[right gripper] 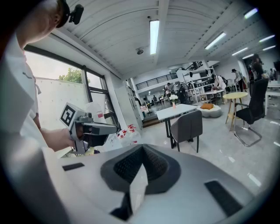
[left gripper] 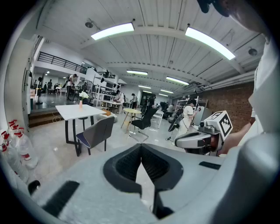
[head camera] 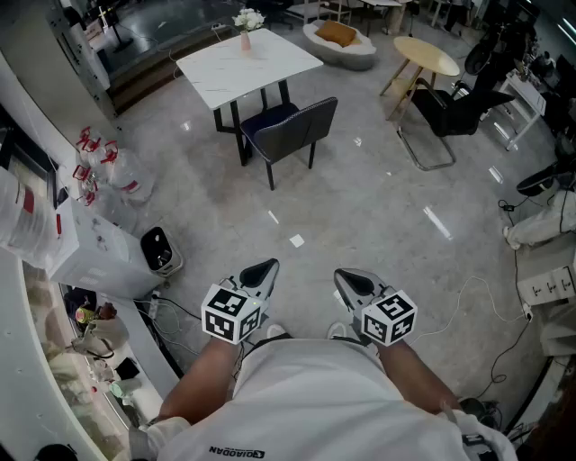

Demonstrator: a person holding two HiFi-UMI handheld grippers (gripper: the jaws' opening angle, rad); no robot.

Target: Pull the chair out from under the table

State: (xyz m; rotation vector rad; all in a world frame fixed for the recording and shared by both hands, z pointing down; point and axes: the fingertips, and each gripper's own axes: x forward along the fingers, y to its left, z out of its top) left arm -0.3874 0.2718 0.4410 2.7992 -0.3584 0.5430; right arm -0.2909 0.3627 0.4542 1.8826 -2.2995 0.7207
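A grey chair (head camera: 290,131) with a dark blue seat stands partly under the white square table (head camera: 247,59) across the room; it also shows as the chair (left gripper: 96,133) in the left gripper view and the chair (right gripper: 188,126) in the right gripper view. My left gripper (head camera: 269,267) and right gripper (head camera: 344,275) are held close in front of my body, far from the chair, both shut and empty. The right gripper (left gripper: 181,141) shows in the left gripper view, the left gripper (right gripper: 111,128) in the right one.
A pink vase with flowers (head camera: 247,27) stands on the table. A black office chair (head camera: 450,115) and a round wooden table (head camera: 425,56) stand at the right. A white counter (head camera: 94,261), a black bin (head camera: 159,250) and floor cables (head camera: 468,297) lie near me.
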